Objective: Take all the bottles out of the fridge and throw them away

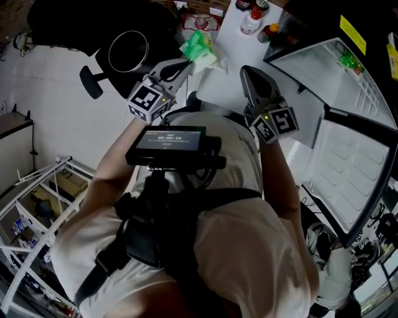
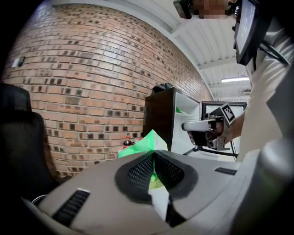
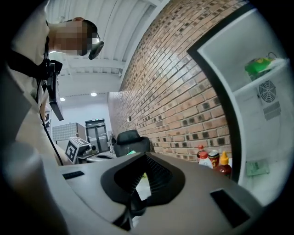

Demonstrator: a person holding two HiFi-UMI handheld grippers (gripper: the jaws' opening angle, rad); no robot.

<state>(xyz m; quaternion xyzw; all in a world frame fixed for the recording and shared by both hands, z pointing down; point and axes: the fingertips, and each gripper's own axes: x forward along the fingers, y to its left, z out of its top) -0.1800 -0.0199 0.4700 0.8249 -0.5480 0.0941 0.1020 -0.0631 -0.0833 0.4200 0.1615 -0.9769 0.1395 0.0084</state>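
Your left gripper (image 1: 188, 62) sat at about 12 o'clock in the head view, its jaws clamped nearly together on a green bottle (image 1: 199, 47). In the left gripper view the bottle's (image 2: 146, 144) crumpled green body stuck out past the pads, pinched flat between them. Your right gripper (image 1: 253, 73) was just beside it at 1 o'clock. Its jaws were closed together with nothing in them, and the right gripper view showed only the pale surface through the slit at the right gripper's (image 3: 144, 159) tips.

The fridge (image 1: 323, 65) stood open at 2 o'clock, with its door (image 1: 354, 168) swung out toward 4 o'clock. A second green bottle (image 1: 349, 61) lay on the top shelf, well apart from both tools; the right gripper view had it (image 3: 259, 66) high at 2 o'clock. A cluster of red-capped bottles (image 1: 252, 18) stood on the white counter (image 1: 233, 37) at 12 o'clock, against the brick wall (image 3: 183, 101). A black office chair (image 1: 124, 51) was at 11 o'clock.
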